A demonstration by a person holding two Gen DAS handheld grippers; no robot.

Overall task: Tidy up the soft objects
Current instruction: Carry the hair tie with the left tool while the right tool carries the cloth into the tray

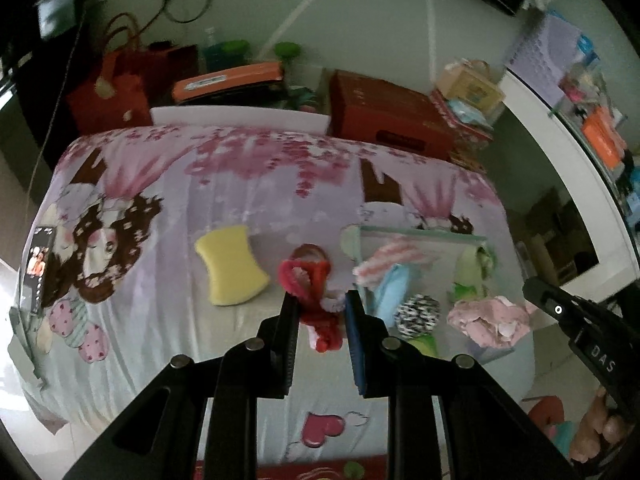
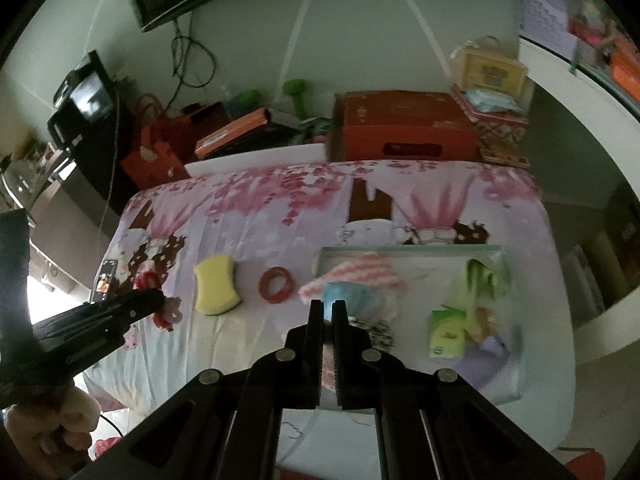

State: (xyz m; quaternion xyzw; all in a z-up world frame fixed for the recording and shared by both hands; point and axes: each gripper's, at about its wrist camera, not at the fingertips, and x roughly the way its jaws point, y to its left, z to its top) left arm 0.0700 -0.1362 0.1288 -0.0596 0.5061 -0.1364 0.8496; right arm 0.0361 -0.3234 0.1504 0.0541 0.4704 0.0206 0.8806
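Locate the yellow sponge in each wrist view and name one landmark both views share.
Left wrist view: the yellow sponge lies on the bedspread, left of centre, to the left of the left gripper.
Right wrist view: the yellow sponge lies left of centre, beside the red tape ring.
Shared landmark: the red box behind the bed.

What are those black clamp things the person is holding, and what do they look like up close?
Both are matte black linkage tools with silver rivets. The left gripper has jaws lined with ribbed pads, one black, one blue. The right gripper has two black ribbed pads; its side bears white letters "DAS". A bare hand shows, without a sleeve.
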